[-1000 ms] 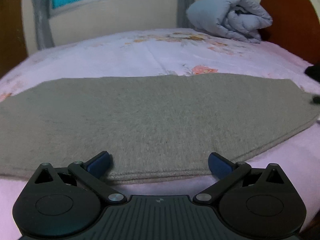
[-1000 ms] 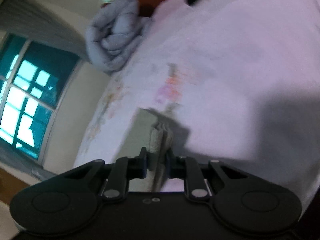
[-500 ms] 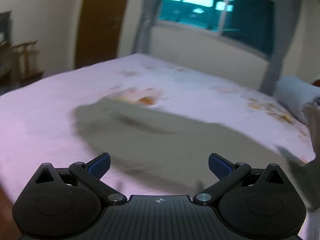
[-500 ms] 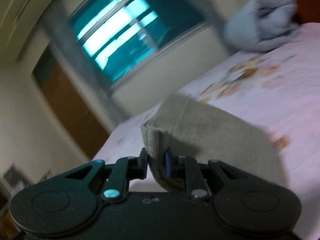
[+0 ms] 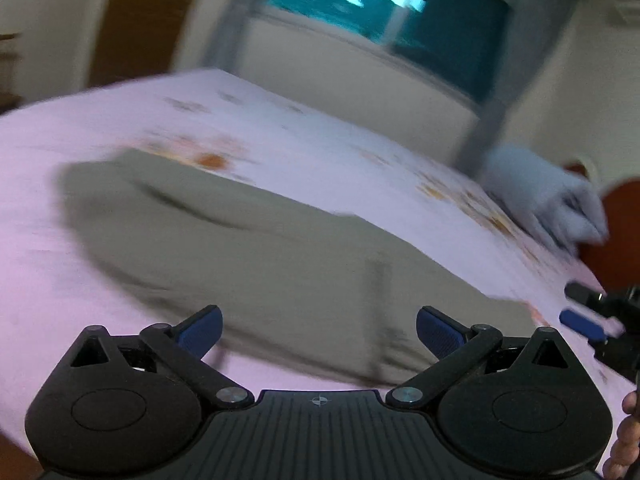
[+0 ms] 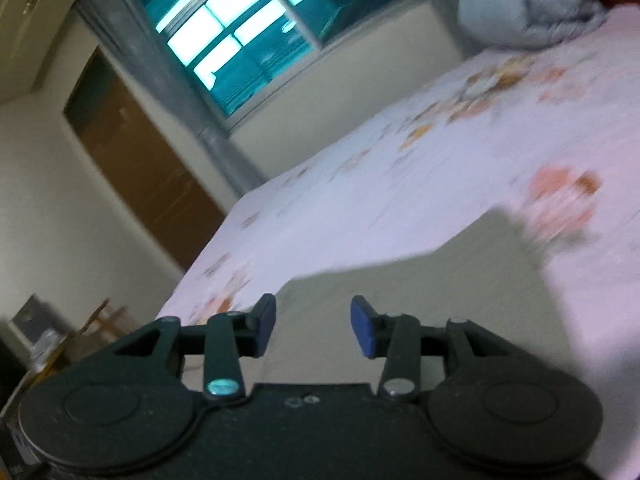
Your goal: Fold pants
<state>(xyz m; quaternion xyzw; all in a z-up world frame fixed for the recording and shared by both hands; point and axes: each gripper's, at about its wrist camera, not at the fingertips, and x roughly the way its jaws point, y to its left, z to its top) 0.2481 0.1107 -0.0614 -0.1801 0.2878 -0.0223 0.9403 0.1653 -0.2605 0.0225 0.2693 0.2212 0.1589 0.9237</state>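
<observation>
Left gripper (image 5: 318, 330) spread wide and empty above the near edge of the grey-green pants (image 5: 256, 256); right gripper (image 6: 313, 330) with jaws just opening, parted, nothing between them, over the cloth's near part. Pants lying folded on the pink bed (image 5: 320, 136), bare sheet all around. Rolled blanket (image 6: 528, 4) at the headboard, well apart.

Matt grey-green cloth pants (image 5: 256, 256) lie on a smooth pink floral cotton sheet (image 5: 320, 148).
</observation>
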